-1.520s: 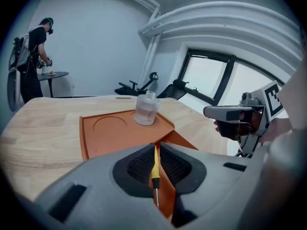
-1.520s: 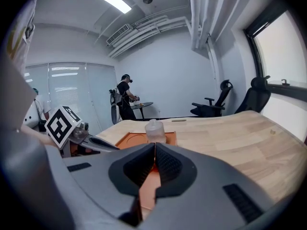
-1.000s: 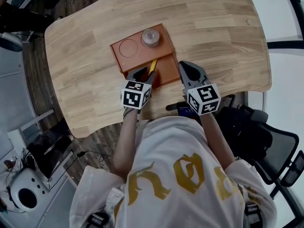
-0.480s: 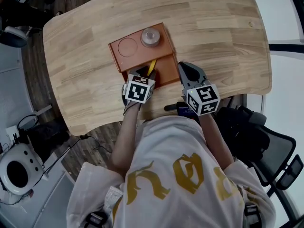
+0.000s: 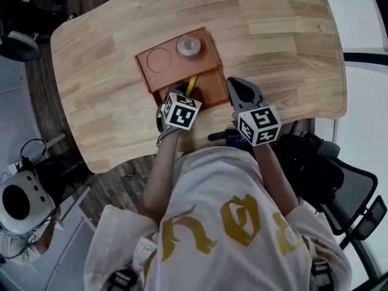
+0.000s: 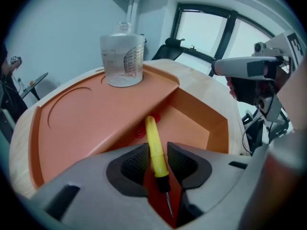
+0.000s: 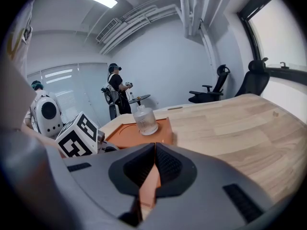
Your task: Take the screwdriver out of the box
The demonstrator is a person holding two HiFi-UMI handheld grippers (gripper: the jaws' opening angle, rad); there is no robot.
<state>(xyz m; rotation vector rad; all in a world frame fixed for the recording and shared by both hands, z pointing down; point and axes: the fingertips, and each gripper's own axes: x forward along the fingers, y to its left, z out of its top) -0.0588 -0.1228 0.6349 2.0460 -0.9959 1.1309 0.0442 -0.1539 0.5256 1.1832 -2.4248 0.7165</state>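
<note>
The screwdriver (image 6: 154,145) lies in the sunken compartment of the orange box (image 6: 86,123). Its metal tip points back toward the person and its yellow handle runs away toward the step below the raised shelf. The left hand-held gripper (image 6: 157,153) is far the nearer of the 2, its jaws spread wide with the handle between the pads and the long axis crossing their closing line, so a squeeze should catch it. The right hand-held gripper (image 7: 153,164) waits closed and empty just beside the box on the tabletop (image 5: 273,41).

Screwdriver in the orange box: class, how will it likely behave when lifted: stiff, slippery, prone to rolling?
The screwdriver probably stays stiff: straight handle, thin metal shaft. Its smooth, round yellow handle may slip or roll. It looks slim, so likely light.
</note>
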